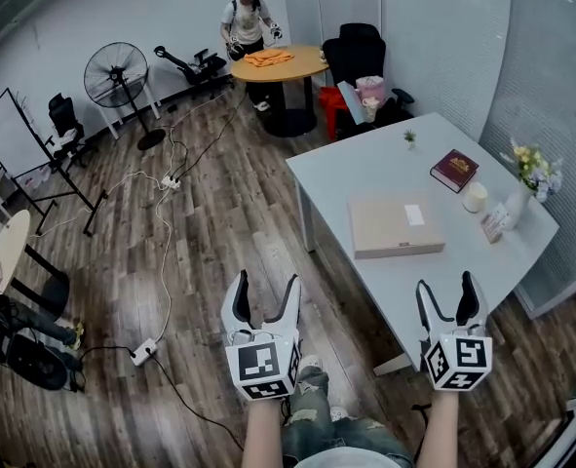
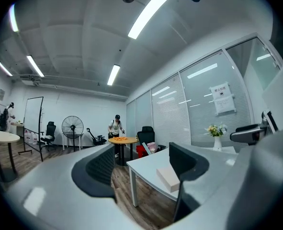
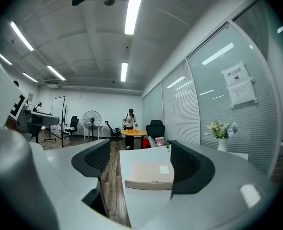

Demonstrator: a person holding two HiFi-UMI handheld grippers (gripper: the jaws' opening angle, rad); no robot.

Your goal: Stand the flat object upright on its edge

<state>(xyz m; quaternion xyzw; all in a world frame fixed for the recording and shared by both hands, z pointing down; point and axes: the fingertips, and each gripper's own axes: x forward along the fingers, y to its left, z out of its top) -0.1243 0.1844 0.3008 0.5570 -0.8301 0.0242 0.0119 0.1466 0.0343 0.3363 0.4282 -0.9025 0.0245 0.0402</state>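
approach step: box [image 1: 397,226] lies flat on the table [image 1: 365,169], 12 o'clock of the right gripper [image 1: 447,286]. it and the left gripper [image 1: 265,286] gape empty. next, reach its edge.

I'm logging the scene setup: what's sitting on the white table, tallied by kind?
Flat tan box: 1
Red book: 1
Small potted plant: 1
Vase of flowers: 1
White round container: 1
Small printed pack: 1
Total: 6

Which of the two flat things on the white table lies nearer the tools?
The tan box with a white label; the dark red book lies farther back.
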